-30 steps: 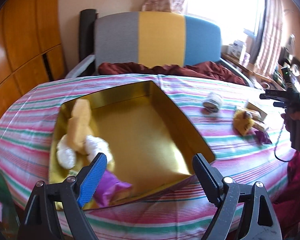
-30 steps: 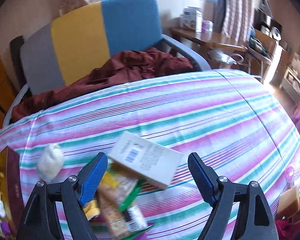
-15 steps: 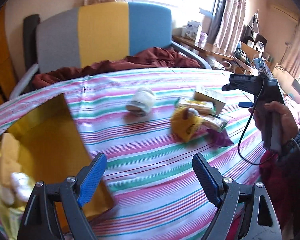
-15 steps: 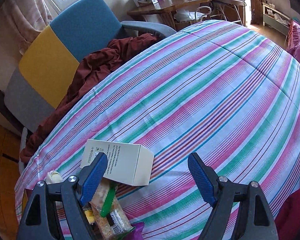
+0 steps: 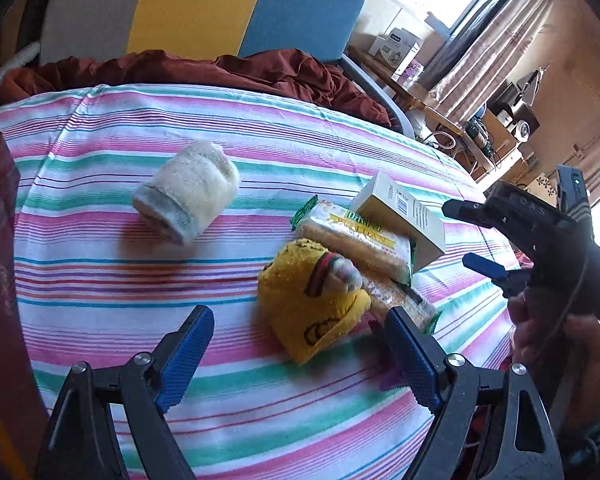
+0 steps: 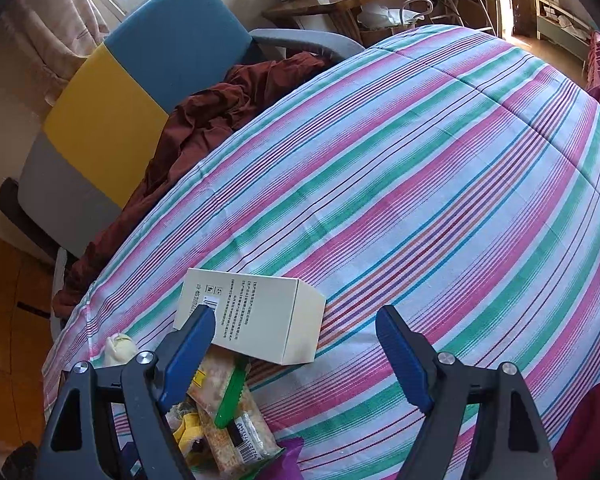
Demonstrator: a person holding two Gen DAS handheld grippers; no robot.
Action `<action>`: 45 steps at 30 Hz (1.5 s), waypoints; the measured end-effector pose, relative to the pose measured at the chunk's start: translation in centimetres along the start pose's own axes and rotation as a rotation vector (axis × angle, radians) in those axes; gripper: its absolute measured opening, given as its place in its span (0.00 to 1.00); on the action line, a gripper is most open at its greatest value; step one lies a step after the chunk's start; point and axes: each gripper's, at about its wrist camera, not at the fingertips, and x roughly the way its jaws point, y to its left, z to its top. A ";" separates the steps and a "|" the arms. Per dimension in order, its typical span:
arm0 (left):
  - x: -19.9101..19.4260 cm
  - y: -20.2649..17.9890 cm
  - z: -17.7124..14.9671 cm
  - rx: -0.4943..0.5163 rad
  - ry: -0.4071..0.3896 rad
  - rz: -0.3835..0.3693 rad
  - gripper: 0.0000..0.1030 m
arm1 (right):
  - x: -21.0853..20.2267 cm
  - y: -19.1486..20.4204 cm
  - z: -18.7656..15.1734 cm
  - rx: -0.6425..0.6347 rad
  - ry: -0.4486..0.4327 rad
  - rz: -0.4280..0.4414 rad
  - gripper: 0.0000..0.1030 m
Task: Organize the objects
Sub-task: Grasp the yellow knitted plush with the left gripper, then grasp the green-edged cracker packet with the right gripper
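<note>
Left gripper nearest yellow sock
Both jaws open, empty; sock lies just ahead between them; right gripper beside white box

Yellow sock, snack packets and tilted box clustered; white sock lies apart.

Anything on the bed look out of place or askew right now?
Yes: the cream box lies tilted, propped on the snack packets instead of flat, beside the yellow sock. The white sock lies apart. Nothing looks spilled or damaged.
</note>
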 end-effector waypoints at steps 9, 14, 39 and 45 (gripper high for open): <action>5.5 -0.6 2.3 -0.018 0.031 0.009 0.84 | 0.6 0.4 0.4 -0.010 0.014 0.011 0.82; 5.5 -1.1 1.4 0.119 -0.016 0.056 0.42 | 1.0 0.7 0.6 -0.032 0.022 0.010 0.82; 0.9 0.1 -6.8 0.262 -0.114 0.068 0.41 | 2.5 4.8 -1.7 -0.203 0.115 0.113 0.79; 0.8 0.4 -6.8 0.252 -0.120 0.051 0.41 | 4.9 6.0 -2.6 -0.222 0.219 0.149 0.79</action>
